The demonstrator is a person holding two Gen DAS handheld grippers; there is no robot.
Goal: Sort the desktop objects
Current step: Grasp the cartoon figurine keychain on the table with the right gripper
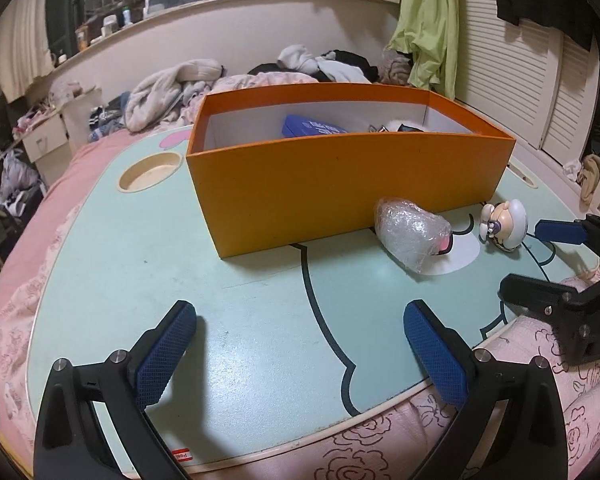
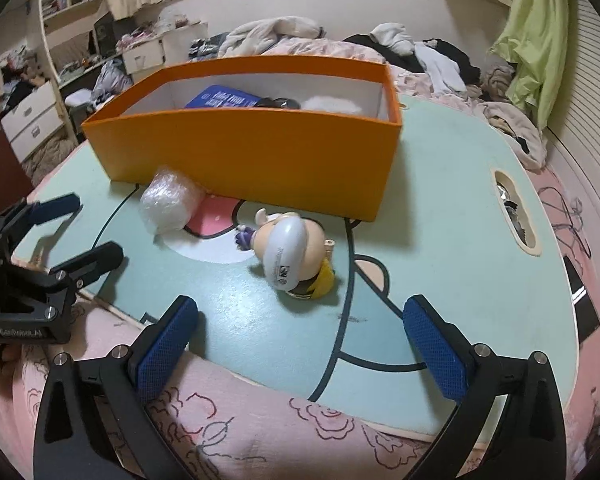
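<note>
An orange box (image 1: 340, 184) (image 2: 260, 152) stands on the pale green lap table (image 1: 140, 260) (image 2: 440, 220). Inside it lie a blue pack (image 1: 312, 126) (image 2: 224, 98) and a white fluffy thing (image 2: 332, 104). In front of the box lie a bubble-wrapped bundle (image 1: 412, 232) (image 2: 170, 198) and a toy figure (image 1: 504, 220) (image 2: 290, 250) on its side. My left gripper (image 1: 300, 344) is open and empty above the table's near part. My right gripper (image 2: 300, 344) is open and empty near the table's front edge, just short of the figure.
The table rests on a pink flowered bedspread (image 2: 220, 432). It has a round cup recess (image 1: 150, 170) at the far left and a slot (image 2: 516, 212) at the right. Clothes (image 1: 172, 88) and drawers (image 2: 32, 120) lie beyond.
</note>
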